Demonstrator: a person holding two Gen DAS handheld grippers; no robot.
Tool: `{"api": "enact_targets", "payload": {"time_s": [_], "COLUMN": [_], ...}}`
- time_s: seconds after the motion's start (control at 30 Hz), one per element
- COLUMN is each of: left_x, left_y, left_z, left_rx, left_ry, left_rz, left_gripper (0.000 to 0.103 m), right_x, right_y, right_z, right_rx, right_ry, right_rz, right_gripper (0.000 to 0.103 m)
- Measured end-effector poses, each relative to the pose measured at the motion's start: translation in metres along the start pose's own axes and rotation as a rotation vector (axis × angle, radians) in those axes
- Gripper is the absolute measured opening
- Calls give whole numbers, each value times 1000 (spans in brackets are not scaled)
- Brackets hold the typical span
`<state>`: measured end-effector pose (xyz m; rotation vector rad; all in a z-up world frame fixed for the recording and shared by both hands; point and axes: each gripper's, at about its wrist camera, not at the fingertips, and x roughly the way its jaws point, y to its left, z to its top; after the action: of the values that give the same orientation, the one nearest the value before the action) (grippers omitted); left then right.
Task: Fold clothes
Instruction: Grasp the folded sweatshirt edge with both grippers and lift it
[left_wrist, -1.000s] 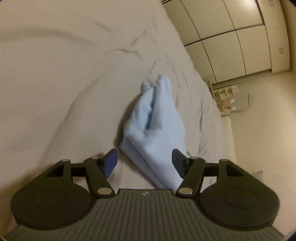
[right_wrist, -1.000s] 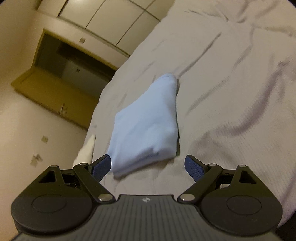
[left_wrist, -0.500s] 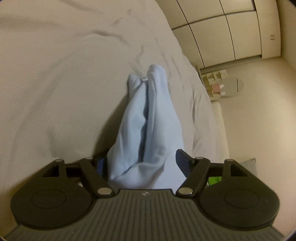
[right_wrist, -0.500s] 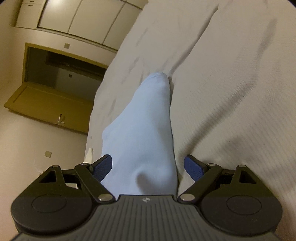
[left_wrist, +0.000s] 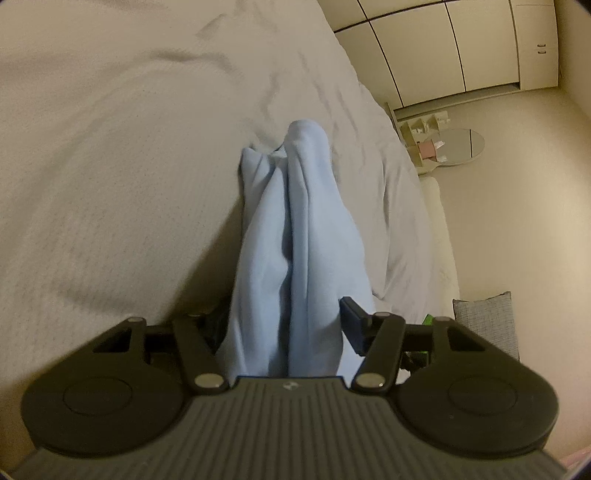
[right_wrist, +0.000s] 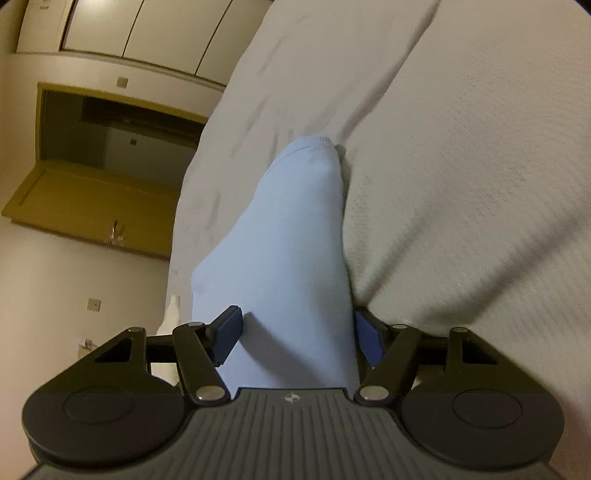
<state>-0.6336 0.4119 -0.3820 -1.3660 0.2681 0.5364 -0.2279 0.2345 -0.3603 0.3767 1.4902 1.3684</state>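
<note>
Left gripper (left_wrist: 286, 325) fingers grip blue garment (left_wrist: 295, 236); right gripper (right_wrist: 299, 332) likewise. Only left view shows mirror (left_wrist: 460, 147).

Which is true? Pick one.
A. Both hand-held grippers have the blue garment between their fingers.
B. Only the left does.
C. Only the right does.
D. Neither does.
A: the blue garment runs between the fingers of the left hand-held gripper and of the right hand-held gripper.
</note>
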Motion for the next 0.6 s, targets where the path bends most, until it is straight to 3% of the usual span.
{"api": "enact_targets", "payload": {"time_s": [0.13, 0.33, 0.5, 0.6], "left_x": [2, 0, -12, -36], "left_y": [-1, -6, -26, -40], "left_z": [0, 1, 5, 15], "left_rx": [22, 72, 115, 101], "left_ry": [28, 56, 71, 59], "left_rz": [14, -6, 10, 14], "left_gripper": [48, 25, 18, 17], "right_x": [16, 21, 13, 7], "right_y": [4, 6, 14, 43], "right_z": [-1, -6, -11, -9], "right_rx": [-35, -98, -80, -115], "right_ry": [0, -15, -44, -53], "right_rz": [1, -4, 5, 9], "right_gripper": [68, 42, 30, 27]}}
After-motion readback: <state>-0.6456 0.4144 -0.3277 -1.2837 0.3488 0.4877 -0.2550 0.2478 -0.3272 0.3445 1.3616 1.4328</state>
